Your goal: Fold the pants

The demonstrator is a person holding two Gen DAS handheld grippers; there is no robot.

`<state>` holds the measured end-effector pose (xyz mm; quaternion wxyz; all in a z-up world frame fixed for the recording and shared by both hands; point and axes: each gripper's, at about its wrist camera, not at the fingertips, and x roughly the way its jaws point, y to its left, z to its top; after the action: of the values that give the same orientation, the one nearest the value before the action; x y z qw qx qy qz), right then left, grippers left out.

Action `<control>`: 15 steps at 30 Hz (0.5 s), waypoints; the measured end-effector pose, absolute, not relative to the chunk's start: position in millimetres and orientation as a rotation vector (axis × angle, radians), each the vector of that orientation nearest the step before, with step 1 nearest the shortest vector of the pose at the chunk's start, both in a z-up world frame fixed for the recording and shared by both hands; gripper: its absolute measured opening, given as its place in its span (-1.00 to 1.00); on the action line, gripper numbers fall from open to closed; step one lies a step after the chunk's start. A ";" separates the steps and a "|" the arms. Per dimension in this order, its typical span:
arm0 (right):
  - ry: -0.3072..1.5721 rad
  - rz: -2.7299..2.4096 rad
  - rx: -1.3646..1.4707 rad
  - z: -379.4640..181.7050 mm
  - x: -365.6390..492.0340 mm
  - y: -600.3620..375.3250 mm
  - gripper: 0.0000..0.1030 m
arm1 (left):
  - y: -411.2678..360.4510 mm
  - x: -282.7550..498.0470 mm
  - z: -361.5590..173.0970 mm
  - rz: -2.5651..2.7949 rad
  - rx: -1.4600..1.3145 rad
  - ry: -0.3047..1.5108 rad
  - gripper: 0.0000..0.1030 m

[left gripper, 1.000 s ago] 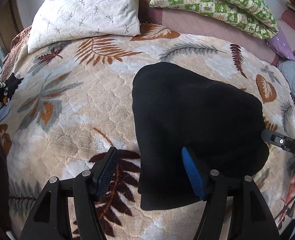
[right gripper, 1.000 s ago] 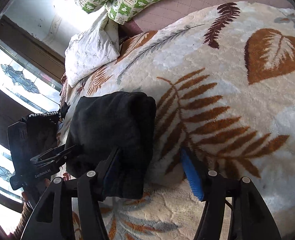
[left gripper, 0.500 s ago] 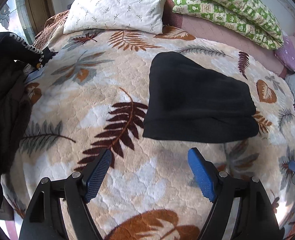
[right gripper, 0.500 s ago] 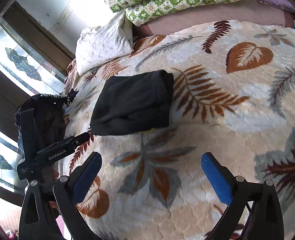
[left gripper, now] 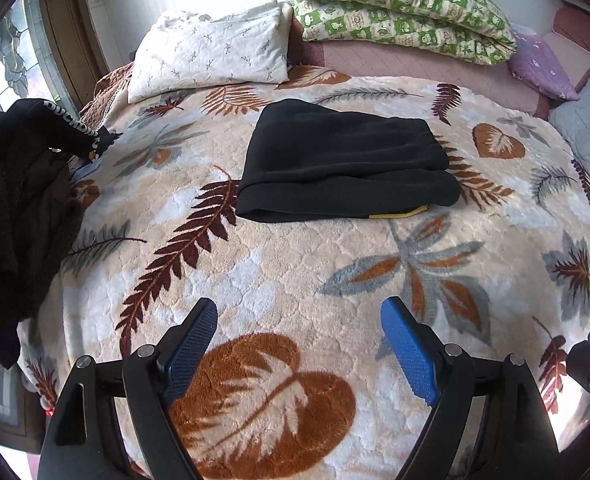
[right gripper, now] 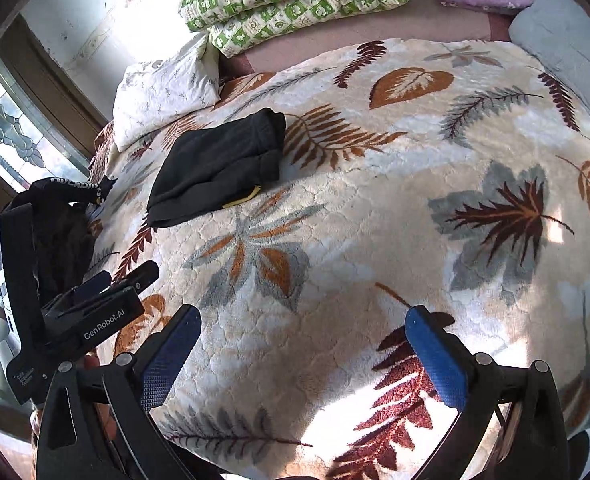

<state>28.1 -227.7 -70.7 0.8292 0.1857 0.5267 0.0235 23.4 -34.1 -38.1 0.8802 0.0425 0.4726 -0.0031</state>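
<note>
Black pants (left gripper: 347, 164) lie folded into a compact bundle on the bed (left gripper: 279, 280), both tongs empty and well back from them.

Left tongs (left gripper: 301, 344) and right tongs (right gripper: 301, 350) are spread wide, pinching nothing, over bare leaf-print blanket near the bed's front edge. The pants sit mid-bed, toward the white pillow (left gripper: 211, 54), apart from the dark clothes pile (left gripper: 19, 200) at the left edge. The fabric looks soft, thick and limp, likely light and not slippery (fleece-like; a yellow strip (left gripper: 401, 213) peeks out at the near hem). Any further fold would want a pinch through all layers at the near rolled edge's corners, or the layers could slide apart.
</note>
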 end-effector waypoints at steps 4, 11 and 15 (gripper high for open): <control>1.073 0.029 0.355 -59.9 26.6 -225.4 0.99 | -34.8 13.4 -32.5 -0.026 0.070 0.974 0.64; 1.049 0.011 0.317 -53.4 26.8 -229.0 0.99 | -27.8 9.5 -25.8 -0.033 0.031 0.959 0.69; 1.072 0.009 0.344 -60.2 27.2 -234.7 0.99 | -26.3 12.0 -23.7 -0.029 0.011 0.966 0.69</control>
<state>27.2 -234.7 -60.2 0.8457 0.1633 0.5081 0.0042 12.0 -26.3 -23.7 0.8854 0.0054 0.4646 -0.0141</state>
